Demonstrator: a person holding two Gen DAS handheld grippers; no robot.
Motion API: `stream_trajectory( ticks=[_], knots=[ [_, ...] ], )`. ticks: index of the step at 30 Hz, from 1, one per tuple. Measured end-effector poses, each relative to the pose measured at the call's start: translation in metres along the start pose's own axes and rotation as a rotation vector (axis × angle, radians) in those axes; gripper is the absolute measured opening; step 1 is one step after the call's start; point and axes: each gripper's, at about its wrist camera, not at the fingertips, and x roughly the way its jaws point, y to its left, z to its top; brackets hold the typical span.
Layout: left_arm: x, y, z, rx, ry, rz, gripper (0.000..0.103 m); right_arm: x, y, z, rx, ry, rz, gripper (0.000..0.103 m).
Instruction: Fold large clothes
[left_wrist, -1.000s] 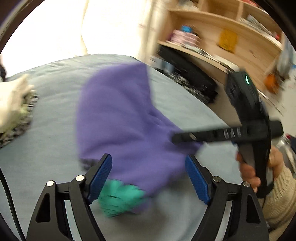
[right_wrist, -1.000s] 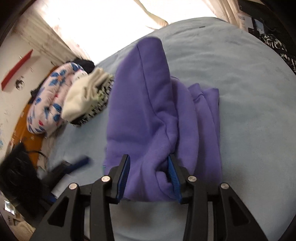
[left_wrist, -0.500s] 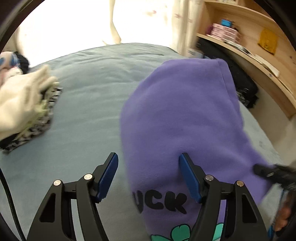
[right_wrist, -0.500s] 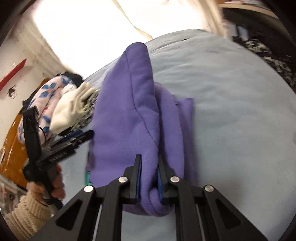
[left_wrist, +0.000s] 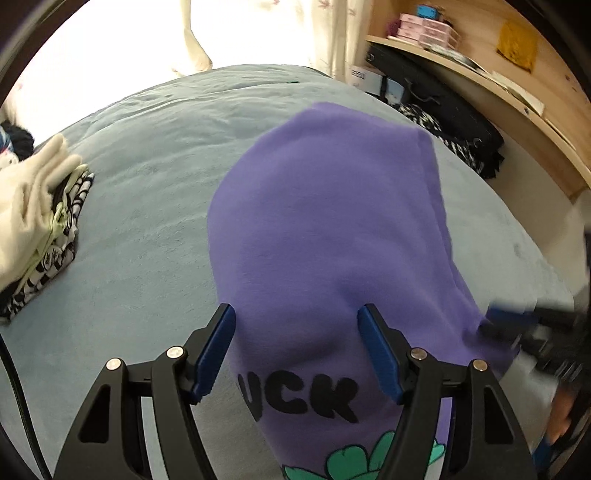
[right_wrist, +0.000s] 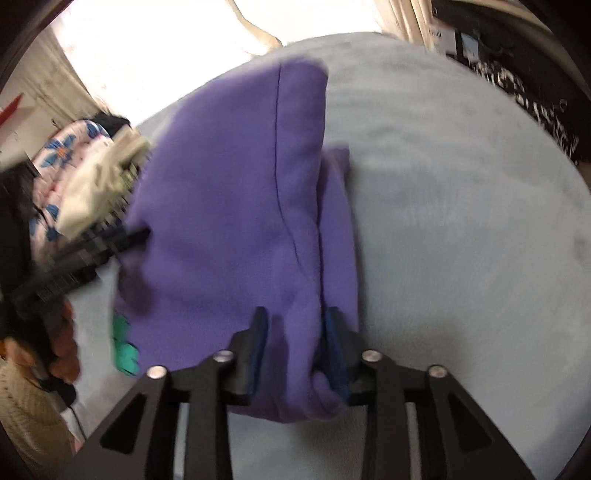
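A purple hoodie with black letters and a green clover print lies folded on the grey-blue bed. My left gripper is open just above its printed front; the cloth runs between and under the blue pads without being pinched. In the right wrist view the hoodie shows its seamed side. My right gripper straddles a thick fold at the near edge, its jaws opening with the fold still between them. Each gripper shows blurred in the other's view: right gripper, left gripper.
A stack of folded cream and black-and-white clothes sits on the bed's left side, with a floral quilt behind it. Wooden shelves and a black bag stand beyond the right edge. A cream knit sleeve is at lower left.
The right jaws closed tight on the hoodie's fold half a second ago and have since spread apart. The left gripper swung from beside the hoodie to over its printed front.
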Motion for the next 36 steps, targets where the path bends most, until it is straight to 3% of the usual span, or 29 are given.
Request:
stream_trajectory(
  ticks=[3,5,9,17,18,19,20,22,24,26,27,29,31,33,36],
  knots=[
    [-0.006,0.007,0.007,-0.014,0.009,-0.061,0.068,-0.011,0.002,0.031,0.007,-0.091,0.013,0.068],
    [-0.012,0.016,0.016,-0.054,-0.011,-0.107,0.068,-0.008,0.001,0.053,0.011,-0.129,0.02,0.071],
    [-0.015,0.04,0.039,-0.168,-0.065,-0.154,0.068,0.017,-0.007,0.09,0.064,-0.136,0.075,0.071],
    [0.028,0.068,0.062,-0.326,-0.021,-0.196,0.068,0.076,-0.013,0.125,0.146,-0.095,0.184,0.07],
    [0.031,0.068,0.064,-0.33,-0.023,-0.198,0.068,0.08,-0.013,0.125,0.143,-0.09,0.215,0.049],
    [0.033,0.068,0.064,-0.331,-0.025,-0.191,0.068,0.082,-0.013,0.125,0.134,-0.068,0.209,0.022],
    [0.035,0.066,0.066,-0.33,-0.026,-0.18,0.068,0.079,-0.013,0.125,0.142,-0.066,0.195,0.011],
    [0.042,0.062,0.069,-0.327,-0.026,-0.174,0.069,0.066,-0.018,0.123,0.146,-0.128,0.148,0.011],
    [0.053,0.053,0.073,-0.315,-0.009,-0.144,0.069,0.082,-0.029,0.121,0.19,-0.074,0.077,0.011],
    [0.068,0.035,0.075,-0.257,0.011,-0.038,0.069,0.12,-0.041,0.111,0.227,0.039,0.023,0.011],
    [0.077,0.023,0.075,-0.208,0.025,0.047,0.071,0.133,-0.043,0.106,0.24,0.064,0.012,0.013],
    [0.082,0.008,0.074,-0.165,0.024,0.129,0.073,0.135,-0.043,0.103,0.25,0.053,-0.004,0.013],
    [0.079,0.003,0.075,-0.153,0.024,0.148,0.073,0.127,-0.04,0.108,0.246,0.066,-0.04,0.017],
    [0.078,0.005,0.073,-0.154,0.018,0.142,0.073,0.111,-0.034,0.113,0.224,0.045,-0.105,0.03],
    [0.076,0.007,0.069,-0.169,0.003,0.127,0.074,0.078,-0.012,0.118,0.173,-0.056,-0.166,0.03]
  ],
)
